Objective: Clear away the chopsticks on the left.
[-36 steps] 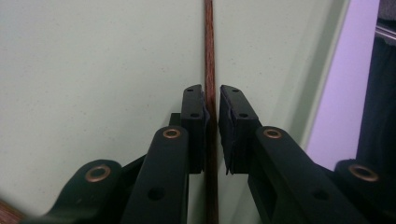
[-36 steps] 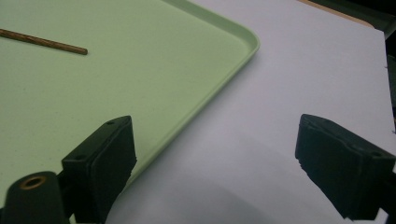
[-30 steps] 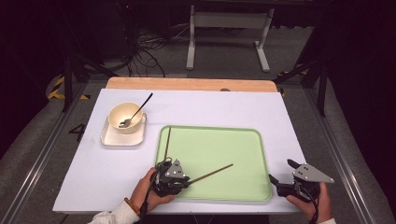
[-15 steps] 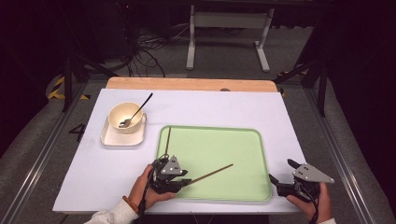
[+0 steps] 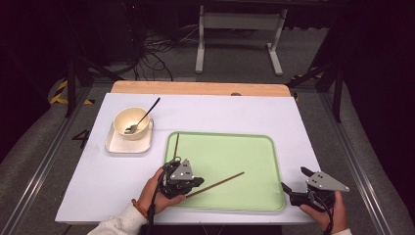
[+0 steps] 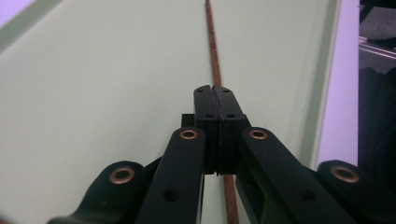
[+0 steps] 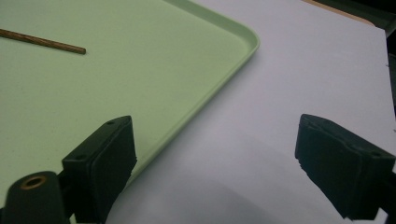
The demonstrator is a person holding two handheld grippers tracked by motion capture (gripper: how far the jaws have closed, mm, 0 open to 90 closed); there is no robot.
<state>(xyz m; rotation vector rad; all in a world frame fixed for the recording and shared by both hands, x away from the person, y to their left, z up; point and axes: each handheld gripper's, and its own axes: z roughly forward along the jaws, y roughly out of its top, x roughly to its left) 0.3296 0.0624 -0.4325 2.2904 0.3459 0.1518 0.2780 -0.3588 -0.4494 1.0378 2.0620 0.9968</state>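
I am looking down at the white counter (image 5: 235,117), where the green tray (image 5: 230,156) is lying toward my side and holding two brown chopsticks. My left gripper (image 5: 182,179) is sitting low over the tray's near left corner, and its fingers (image 6: 205,105) have just been closing; in the left gripper view they are now standing pressed together with the angled chopstick (image 5: 218,183) caught between them, its shaft running up out of their tips and away across the green floor (image 6: 93,93) of the tray, and showing again below them. In the high view that chopstick is pointing from the gripper toward the tray's middle, slanting up to the right. The second chopstick (image 5: 175,145) is lying just inside the tray's left rim, nearly parallel to it, with its near end close to the gripper. My right gripper (image 5: 298,196) is resting on the counter beside the tray's near right corner, and its fingers (image 7: 105,158) are standing wide apart with nothing between them; in the right gripper view the tray's rounded corner (image 7: 247,39) and the far tip of the angled chopstick (image 7: 44,42) are showing ahead. Well to the left of the tray, a cream bowl (image 5: 131,123) with a spoon (image 5: 143,116) leaning in it is sitting on a square plate (image 5: 117,144).
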